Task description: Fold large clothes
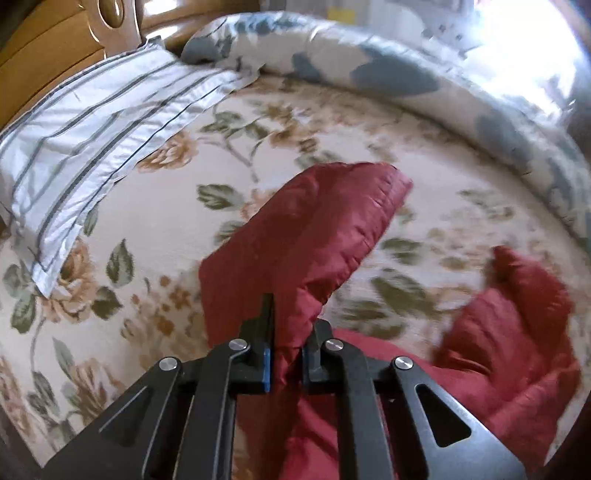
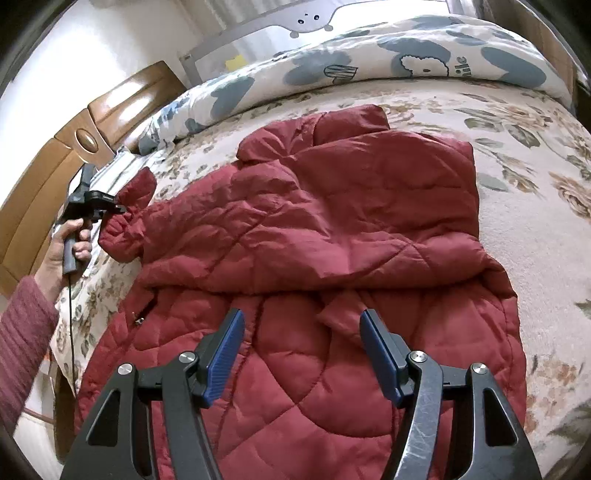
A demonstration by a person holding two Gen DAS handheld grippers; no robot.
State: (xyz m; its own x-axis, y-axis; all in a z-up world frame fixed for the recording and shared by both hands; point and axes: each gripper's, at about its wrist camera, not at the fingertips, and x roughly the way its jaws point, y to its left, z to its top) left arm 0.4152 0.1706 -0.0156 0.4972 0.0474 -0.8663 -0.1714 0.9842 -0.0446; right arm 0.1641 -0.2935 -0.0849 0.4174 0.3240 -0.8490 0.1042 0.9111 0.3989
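A dark red quilted jacket (image 2: 314, 236) lies spread on the floral bedspread (image 2: 535, 229), partly folded over itself. In the left wrist view its sleeve (image 1: 310, 229) runs away from me, and my left gripper (image 1: 288, 332) is shut on the sleeve fabric near its base. From the right wrist view that same left gripper (image 2: 120, 210) pinches the sleeve (image 2: 127, 225) at the jacket's left side, held by a hand in a red knitted sleeve. My right gripper (image 2: 302, 332) hovers open above the jacket's lower part, nothing between its blue pads (image 2: 225, 358).
A striped pillow (image 1: 92, 147) lies at the left by the wooden headboard (image 2: 55, 184). A rolled blue-and-white duvet (image 2: 369, 70) runs along the far side of the bed. A grey bed rail (image 2: 258, 33) stands behind it. A thin cable hangs from the left gripper's handle.
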